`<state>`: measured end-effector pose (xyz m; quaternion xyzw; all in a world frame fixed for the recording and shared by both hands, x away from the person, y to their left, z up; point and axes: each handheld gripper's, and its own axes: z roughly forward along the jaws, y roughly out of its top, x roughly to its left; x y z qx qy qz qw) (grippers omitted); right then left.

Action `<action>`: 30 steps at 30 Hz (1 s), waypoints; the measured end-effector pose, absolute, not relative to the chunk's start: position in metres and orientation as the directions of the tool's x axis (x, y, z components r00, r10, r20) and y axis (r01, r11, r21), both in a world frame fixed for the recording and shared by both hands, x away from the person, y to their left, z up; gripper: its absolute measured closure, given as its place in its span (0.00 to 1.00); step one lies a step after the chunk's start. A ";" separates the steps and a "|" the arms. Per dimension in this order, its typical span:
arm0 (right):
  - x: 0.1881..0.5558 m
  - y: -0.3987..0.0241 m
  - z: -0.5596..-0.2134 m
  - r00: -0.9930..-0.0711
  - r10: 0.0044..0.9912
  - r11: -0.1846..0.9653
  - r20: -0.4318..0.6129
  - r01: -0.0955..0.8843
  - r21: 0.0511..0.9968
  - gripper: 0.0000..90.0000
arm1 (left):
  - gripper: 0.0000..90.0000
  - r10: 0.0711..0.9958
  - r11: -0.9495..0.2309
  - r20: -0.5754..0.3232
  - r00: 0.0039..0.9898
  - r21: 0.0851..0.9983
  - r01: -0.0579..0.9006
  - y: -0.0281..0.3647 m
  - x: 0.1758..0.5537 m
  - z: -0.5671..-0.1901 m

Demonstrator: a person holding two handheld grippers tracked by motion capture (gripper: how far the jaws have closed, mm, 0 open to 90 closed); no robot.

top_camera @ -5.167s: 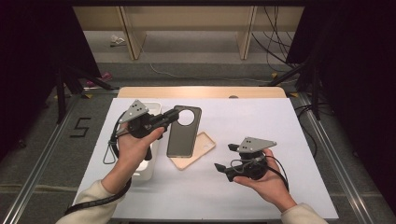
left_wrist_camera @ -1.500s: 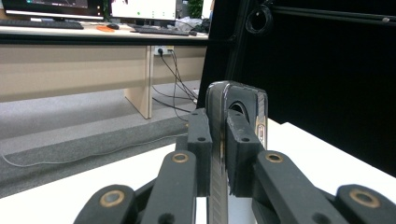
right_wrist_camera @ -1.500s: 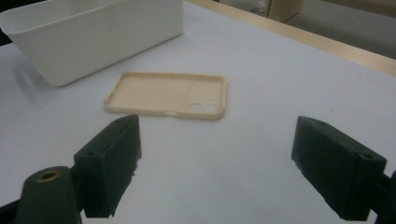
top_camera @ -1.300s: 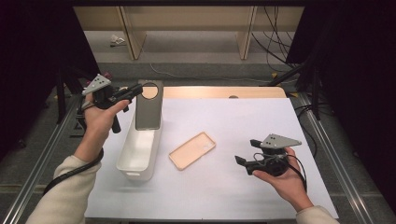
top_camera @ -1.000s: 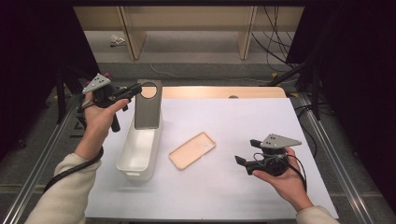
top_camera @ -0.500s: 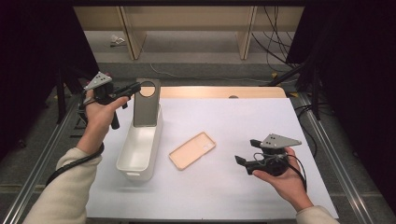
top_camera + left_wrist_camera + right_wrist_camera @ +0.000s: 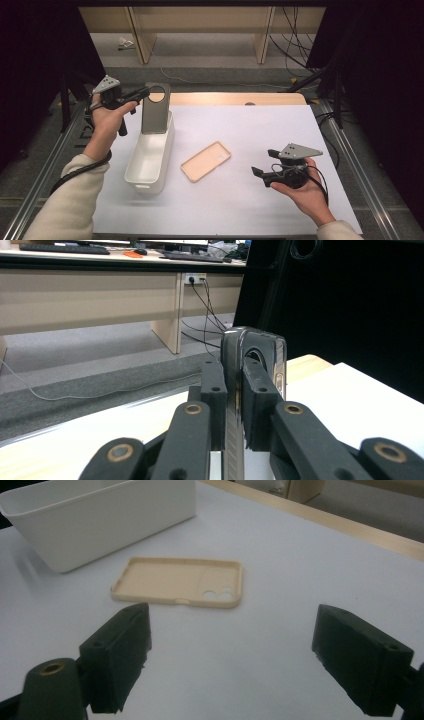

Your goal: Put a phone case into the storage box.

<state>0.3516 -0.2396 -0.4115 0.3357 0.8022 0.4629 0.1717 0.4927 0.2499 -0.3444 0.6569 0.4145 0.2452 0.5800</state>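
Over the last few seconds the left gripper had carried the dark case off the desk, where it had lain beside the tan case, and brought it above the far end of the white bin. In the last second it was tipped from a slant to near upright and lowered a little, so that its lower edge sat at or just inside the bin's rim — the high view did not settle whether it touched the bottom. That suggested the drop into the bin was close and only the release remained.

The left jaws were clamped on the dark case near its top edge; the left gripper view showed both pads pressed flat on its thin wall. The right gripper had kept its place low over the near right of the desk, jaws spread wide with nothing between them, pointed toward the tan case.

The dark case looked like a grey, slightly glossy phone shell — thin, rounded at the corners, with one large round cut-out near the top. The tan one lay open side up, well clear of the bin.
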 end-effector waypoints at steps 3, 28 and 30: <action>0.352 -0.240 -0.412 -0.717 0.697 0.348 0.034 0.379 0.858 0.19 | 0.91 0.832 0.022 -0.165 0.530 0.964 0.266 0.251 0.495 -0.346; 0.352 -0.239 -0.411 -0.718 0.696 0.350 0.032 0.377 0.858 0.19 | 0.91 0.849 0.011 -0.180 0.497 0.946 0.323 0.254 0.514 -0.363; 0.352 -0.239 -0.412 -0.718 0.695 0.348 0.034 0.377 0.858 0.19 | 0.91 0.851 0.006 -0.176 0.495 0.945 0.326 0.254 0.515 -0.364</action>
